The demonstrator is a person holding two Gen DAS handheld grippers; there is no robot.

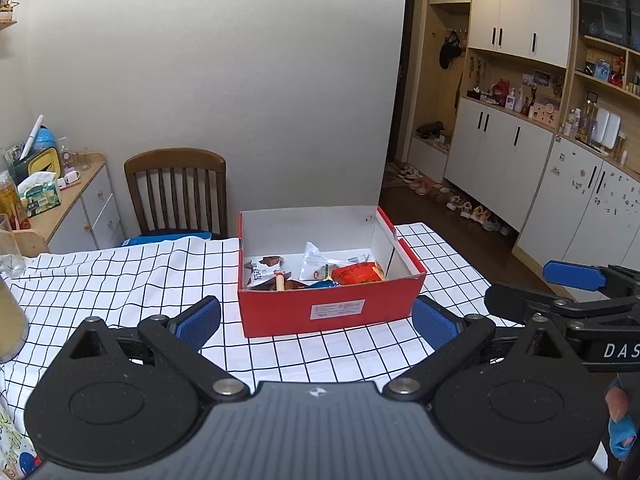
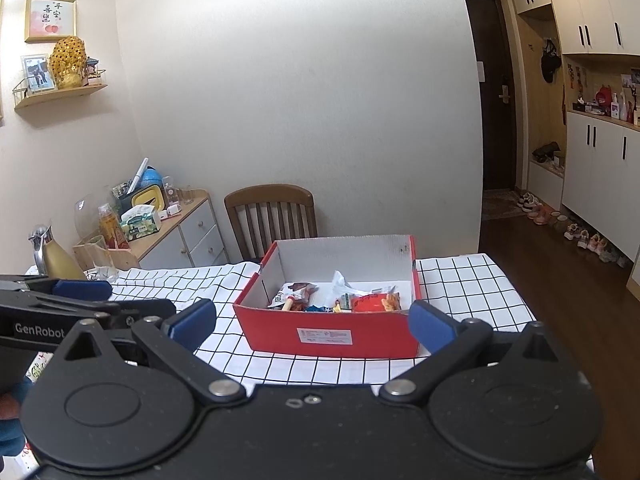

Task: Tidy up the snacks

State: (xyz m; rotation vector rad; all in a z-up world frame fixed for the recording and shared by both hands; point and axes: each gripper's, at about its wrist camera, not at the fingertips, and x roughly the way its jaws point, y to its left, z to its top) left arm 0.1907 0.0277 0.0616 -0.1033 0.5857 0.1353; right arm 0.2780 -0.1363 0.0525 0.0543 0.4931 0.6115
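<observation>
We note the left gripper (image 1: 316, 322) and right gripper (image 2: 312, 326) both spread apart, holding nothing. The snacks (image 1: 316, 270) lie inside the red box (image 1: 328, 312) on the tabletop (image 1: 120, 280), at 12 o'clock from both.

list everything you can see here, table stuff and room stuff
box: 1, red outside and white inside, open, on the table
snacks: several packets, white, orange, blue and brown, inside the box
tablecloth: 1, white with a black grid, over the table
chair: 1, brown wood, behind the table by the wall
cabinet: 1, wood top and grey drawers, left, cluttered
kettle: 1, gold and silver, far left
shelf: 1, wood, on the left wall
cupboards: white doors, right wall
shoes: a row, mixed colours, on the floor below the cupboards
left gripper: black with blue pads, jaws open, empty
right gripper: black with blue pads, jaws open, empty
</observation>
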